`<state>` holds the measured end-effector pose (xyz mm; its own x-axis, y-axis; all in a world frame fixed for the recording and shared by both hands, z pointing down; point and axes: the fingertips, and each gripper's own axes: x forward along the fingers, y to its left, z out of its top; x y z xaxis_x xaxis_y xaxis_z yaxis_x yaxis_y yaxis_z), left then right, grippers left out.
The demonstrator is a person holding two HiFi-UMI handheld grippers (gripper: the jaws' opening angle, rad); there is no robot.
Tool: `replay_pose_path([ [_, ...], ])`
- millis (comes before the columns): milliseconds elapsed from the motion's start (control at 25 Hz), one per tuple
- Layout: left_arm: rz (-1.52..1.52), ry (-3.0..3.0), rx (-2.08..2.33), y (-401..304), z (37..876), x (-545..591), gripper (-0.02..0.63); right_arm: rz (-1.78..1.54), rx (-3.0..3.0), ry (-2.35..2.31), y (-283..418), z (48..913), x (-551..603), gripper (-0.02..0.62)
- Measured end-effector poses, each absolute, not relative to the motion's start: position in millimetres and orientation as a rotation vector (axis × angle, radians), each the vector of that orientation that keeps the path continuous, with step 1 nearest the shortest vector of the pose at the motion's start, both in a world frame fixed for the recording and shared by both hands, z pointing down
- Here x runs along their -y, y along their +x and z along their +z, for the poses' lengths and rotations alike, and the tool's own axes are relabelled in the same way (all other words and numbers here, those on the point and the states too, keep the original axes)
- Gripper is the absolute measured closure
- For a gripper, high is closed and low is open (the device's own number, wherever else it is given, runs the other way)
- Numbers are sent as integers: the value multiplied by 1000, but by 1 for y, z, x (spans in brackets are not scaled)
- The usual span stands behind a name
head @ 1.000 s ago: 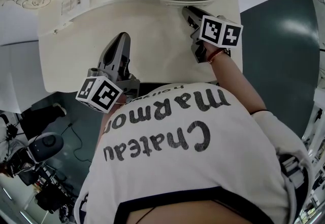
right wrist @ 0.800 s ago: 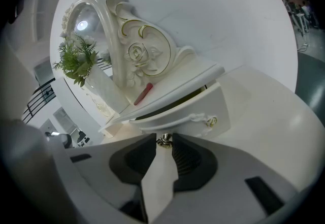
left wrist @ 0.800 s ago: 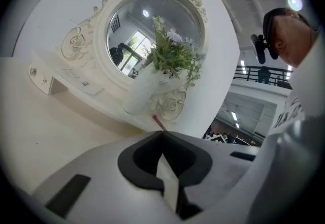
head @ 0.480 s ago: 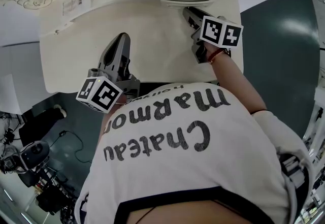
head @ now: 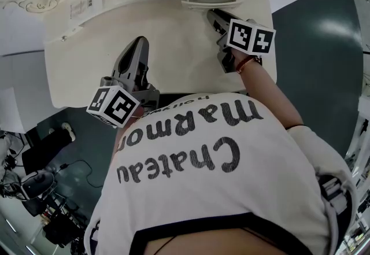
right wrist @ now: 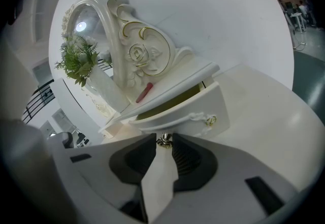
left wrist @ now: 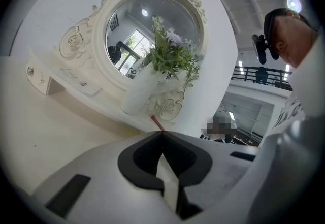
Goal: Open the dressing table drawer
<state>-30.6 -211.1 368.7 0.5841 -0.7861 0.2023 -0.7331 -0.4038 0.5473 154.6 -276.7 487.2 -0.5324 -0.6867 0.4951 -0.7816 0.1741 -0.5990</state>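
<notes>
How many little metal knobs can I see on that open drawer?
2. One knob sits between the right gripper's jaws; the second knob is farther right on the drawer front. Others may be hidden behind the gripper.

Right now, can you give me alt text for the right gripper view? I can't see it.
The right gripper is closed on a small metal knob of a white drawer, which stands slightly pulled out beneath an ornate mirror frame. A red item lies on the shelf above it.
</notes>
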Motion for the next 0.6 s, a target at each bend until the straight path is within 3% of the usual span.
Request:
replay_pose_path([
  [600, -122, 2252, 1167, -20, 363, 214, 583, 1291, 2319, 1446, 154, 488, 268, 486],
])
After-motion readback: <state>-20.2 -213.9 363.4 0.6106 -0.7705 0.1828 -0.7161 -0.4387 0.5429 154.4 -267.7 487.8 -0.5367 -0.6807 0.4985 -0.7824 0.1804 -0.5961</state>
